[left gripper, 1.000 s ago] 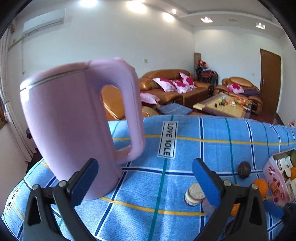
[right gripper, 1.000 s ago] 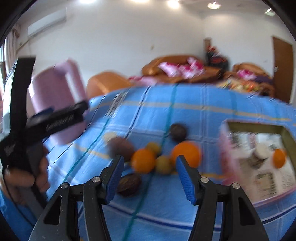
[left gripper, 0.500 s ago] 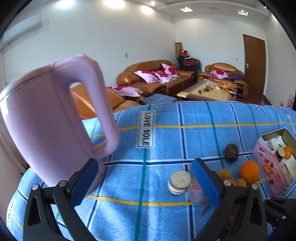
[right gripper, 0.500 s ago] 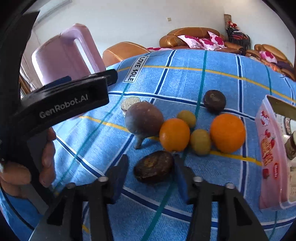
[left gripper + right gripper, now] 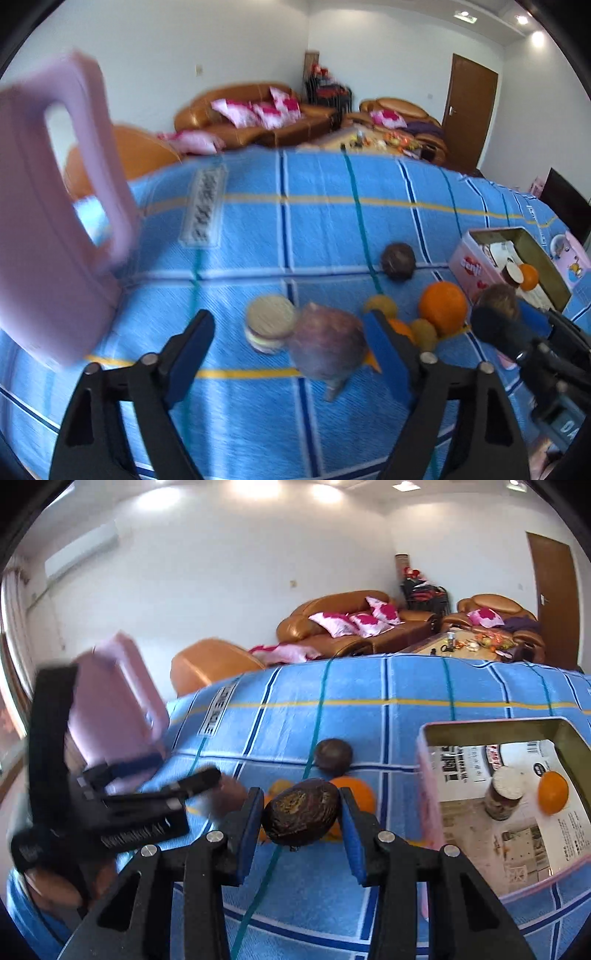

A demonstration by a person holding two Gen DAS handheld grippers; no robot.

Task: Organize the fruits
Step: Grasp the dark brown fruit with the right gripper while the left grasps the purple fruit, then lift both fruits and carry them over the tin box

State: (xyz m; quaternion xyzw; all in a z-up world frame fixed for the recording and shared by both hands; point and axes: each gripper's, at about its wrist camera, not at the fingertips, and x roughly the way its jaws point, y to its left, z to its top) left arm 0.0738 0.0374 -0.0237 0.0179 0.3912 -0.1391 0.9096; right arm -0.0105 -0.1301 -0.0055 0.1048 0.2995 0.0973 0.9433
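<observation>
My right gripper (image 5: 297, 825) pinches the wrinkled dark brown fruit (image 5: 301, 816) in its jaws, lifted above the blue checked cloth (image 5: 354, 716), hiding the oranges behind. My left gripper (image 5: 291, 354) jaws are closing around the blurred purple round fruit (image 5: 327, 345), contact unclear.

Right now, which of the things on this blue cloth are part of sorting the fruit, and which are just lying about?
Part of the job:
- dark wrinkled fruit, gripped by the right gripper
- purple fruit, between the closing left gripper pads
- big orange
- dark round fruit
- pink tin, small orange inside

Lying about:
- pink jug
- round jar
</observation>
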